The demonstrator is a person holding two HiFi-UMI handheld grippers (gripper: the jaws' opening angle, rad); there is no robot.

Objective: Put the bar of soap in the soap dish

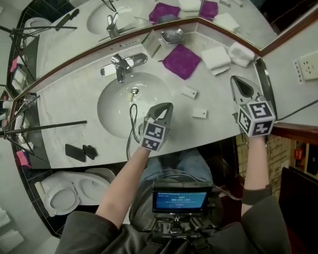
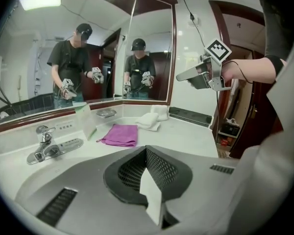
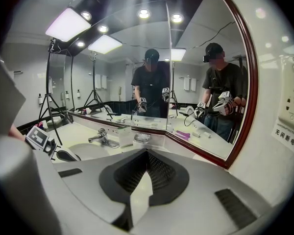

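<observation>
Holding left gripper (image 1: 167, 109) low over sink (image 1: 110, 112) front and right gripper (image 1: 240, 83) off to the side, jaws of each pressed together on nothing, probably poised for a pick, with soap (image 1: 200, 112) lying on counter (image 1: 69, 97) between them, well apart from dish (image 1: 172, 36) back at mirror (image 1: 69, 36) corner.

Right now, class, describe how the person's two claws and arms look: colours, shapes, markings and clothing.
Both the left claw and right claw are grey tapered shells with black mesh pads inside. Each carries a white cube printed with black square markers. The person wears a dark grey short-sleeved top and a dark wristband on the right arm.
</observation>
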